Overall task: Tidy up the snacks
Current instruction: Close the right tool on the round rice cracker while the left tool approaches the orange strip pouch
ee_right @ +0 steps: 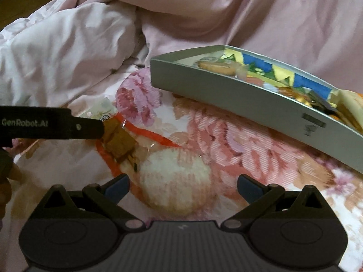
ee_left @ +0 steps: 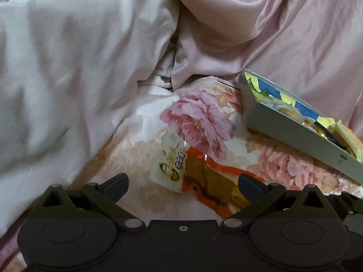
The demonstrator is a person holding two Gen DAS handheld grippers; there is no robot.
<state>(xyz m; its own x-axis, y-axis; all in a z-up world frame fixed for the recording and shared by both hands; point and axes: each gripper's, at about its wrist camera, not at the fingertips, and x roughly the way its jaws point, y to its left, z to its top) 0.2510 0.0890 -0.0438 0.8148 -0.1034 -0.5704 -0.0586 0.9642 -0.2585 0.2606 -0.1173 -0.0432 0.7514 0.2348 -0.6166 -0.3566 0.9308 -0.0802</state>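
Lying on the flowered bedspread (ee_left: pixel 204 117), just ahead of the left gripper (ee_left: pixel 182 182), a clear snack packet with an orange-red border (ee_left: pixel 211 179) is seen between that gripper's spread, empty fingers, with a pale printed sachet (ee_left: pixel 171 161) touching its left side. In the left wrist view the packet's long axis is judged to run from the near right toward the far left, skewed to the line between the fingertips, so a turn of the wrist would probably be called for before closing. In the right wrist view the same packet is found left of centre, beyond the right gripper (ee_right: pixel 182 184), whose fingers are likewise spread and hold nothing; the left gripper is therefore judged the nearer. Further right, the grey box (ee_left: pixel 292 133), part-filled with wrapped snacks, rests tilted on the bedspread, well apart from the packet.
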